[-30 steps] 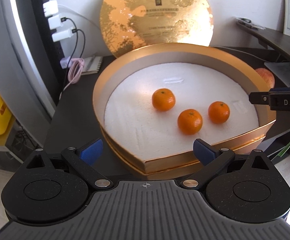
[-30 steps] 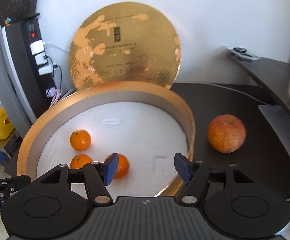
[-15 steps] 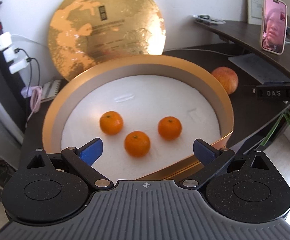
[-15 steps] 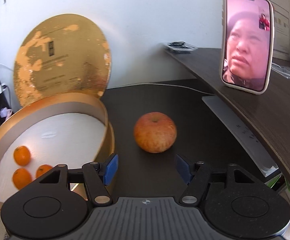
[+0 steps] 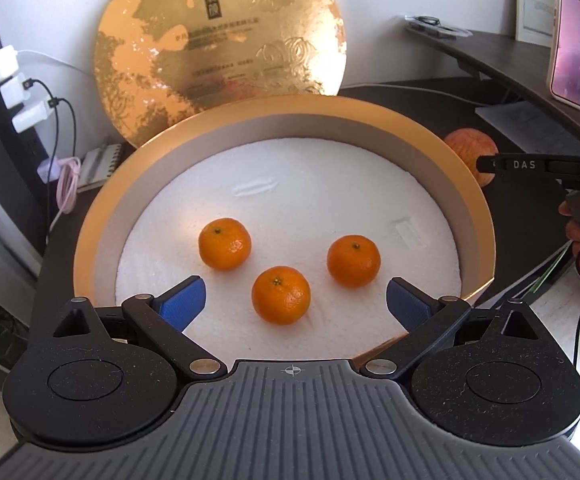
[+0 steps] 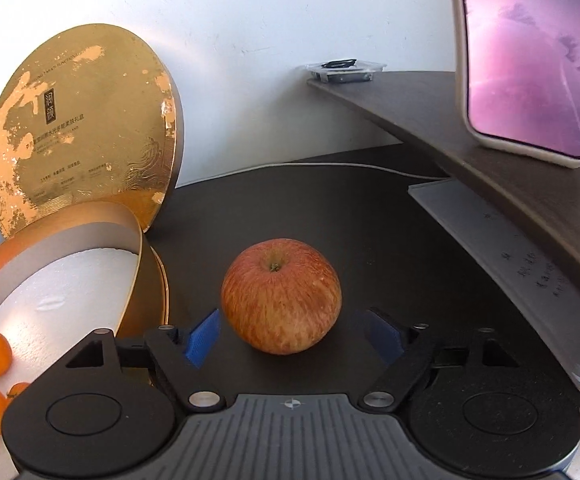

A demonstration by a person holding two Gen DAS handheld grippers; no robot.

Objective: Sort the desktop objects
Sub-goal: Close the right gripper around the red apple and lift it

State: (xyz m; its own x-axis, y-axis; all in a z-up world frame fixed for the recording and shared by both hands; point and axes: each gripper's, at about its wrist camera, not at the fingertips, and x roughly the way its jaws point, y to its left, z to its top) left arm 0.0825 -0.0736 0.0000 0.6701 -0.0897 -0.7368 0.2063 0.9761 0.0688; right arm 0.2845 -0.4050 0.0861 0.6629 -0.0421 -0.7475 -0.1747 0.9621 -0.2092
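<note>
On the dark tabletop: one apple, between the just-widened jaws of the right hand-held gripper, untouched. Left hand-held gripper released over three tangerines in the round box.

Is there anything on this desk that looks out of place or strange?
Yes, the apple. It sits alone on the dark desk, outside the round gold box, while the three mandarins already lie inside on the white lining. The box's lid leans upright against the wall. Nothing looks spilled or damaged.
</note>
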